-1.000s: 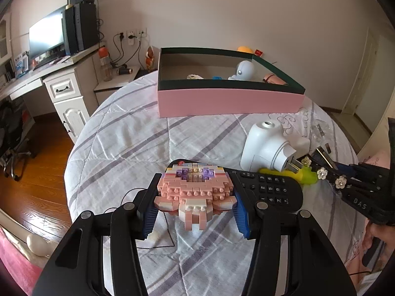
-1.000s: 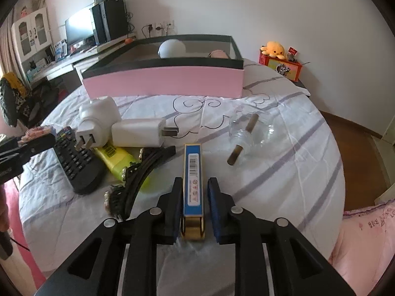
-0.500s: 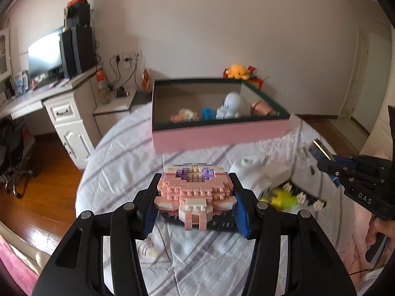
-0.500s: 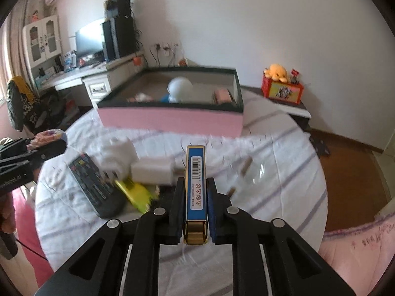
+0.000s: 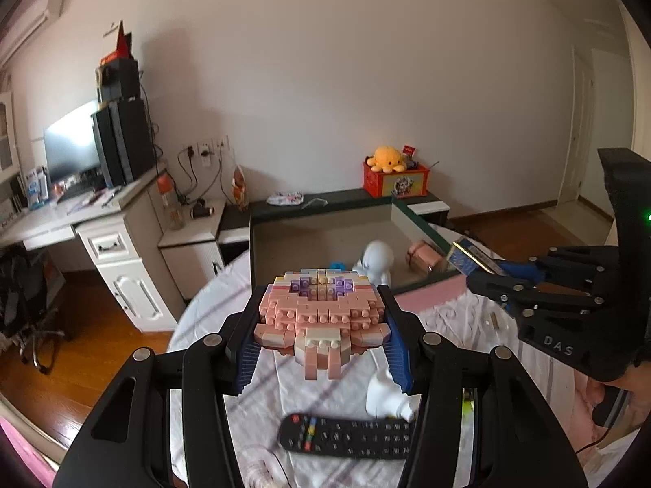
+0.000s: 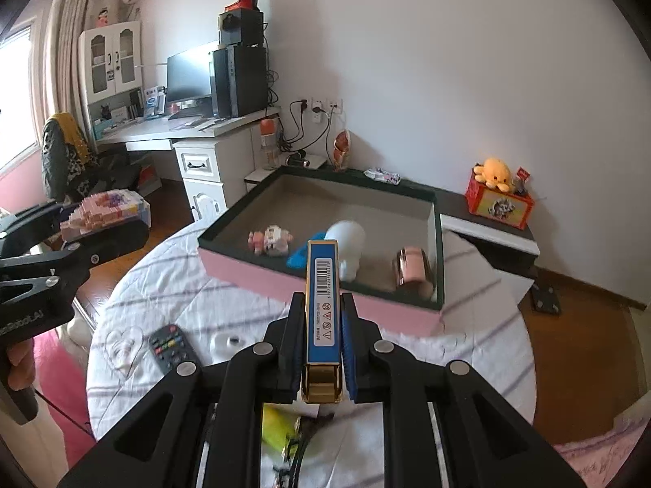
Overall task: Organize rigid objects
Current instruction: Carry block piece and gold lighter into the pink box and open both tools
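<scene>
Left gripper (image 5: 321, 325) clamped on brick model (image 5: 321, 309), right gripper (image 6: 323, 333) on blue lighter (image 6: 323, 305); carry both past pink box (image 6: 325, 288) near wall, release low inside.

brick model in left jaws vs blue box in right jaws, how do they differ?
The brick model is wide, studded and mostly pink with purple; the blue box is slim, smooth, with a barcode label and gold end. The model spans wide-set jaws; the box sits between nearly closed ones. The model lies crosswise; the box points lengthwise forward. Both are gripped clear of the table, facing the pink tray.
</scene>
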Motion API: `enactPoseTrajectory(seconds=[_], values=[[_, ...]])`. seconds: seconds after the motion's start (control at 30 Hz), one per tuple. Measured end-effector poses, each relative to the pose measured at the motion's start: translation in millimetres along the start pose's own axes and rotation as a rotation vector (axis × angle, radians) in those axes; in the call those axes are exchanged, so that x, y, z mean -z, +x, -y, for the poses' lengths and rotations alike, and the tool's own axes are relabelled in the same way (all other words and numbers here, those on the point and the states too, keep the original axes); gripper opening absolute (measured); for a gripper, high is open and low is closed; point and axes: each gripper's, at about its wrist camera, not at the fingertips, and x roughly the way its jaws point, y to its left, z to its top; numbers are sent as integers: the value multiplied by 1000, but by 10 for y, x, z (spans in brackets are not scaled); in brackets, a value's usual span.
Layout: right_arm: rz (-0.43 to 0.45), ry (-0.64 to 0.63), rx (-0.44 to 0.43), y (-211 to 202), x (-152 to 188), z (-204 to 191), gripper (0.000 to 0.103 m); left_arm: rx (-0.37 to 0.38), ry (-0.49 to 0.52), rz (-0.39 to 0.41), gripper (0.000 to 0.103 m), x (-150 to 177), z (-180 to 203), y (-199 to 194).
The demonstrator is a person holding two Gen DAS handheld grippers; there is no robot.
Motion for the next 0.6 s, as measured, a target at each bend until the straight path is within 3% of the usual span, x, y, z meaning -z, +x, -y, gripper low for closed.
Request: enactPoseTrajectory(seconds=[0.3, 0.6], values=[[-17, -4, -2, 342, -402, 276, 16, 12, 39, -20, 53, -450, -20, 440], [-99, 8, 4, 930, -710, 576, 16, 56, 72, -148, 53, -790, -41, 1352]])
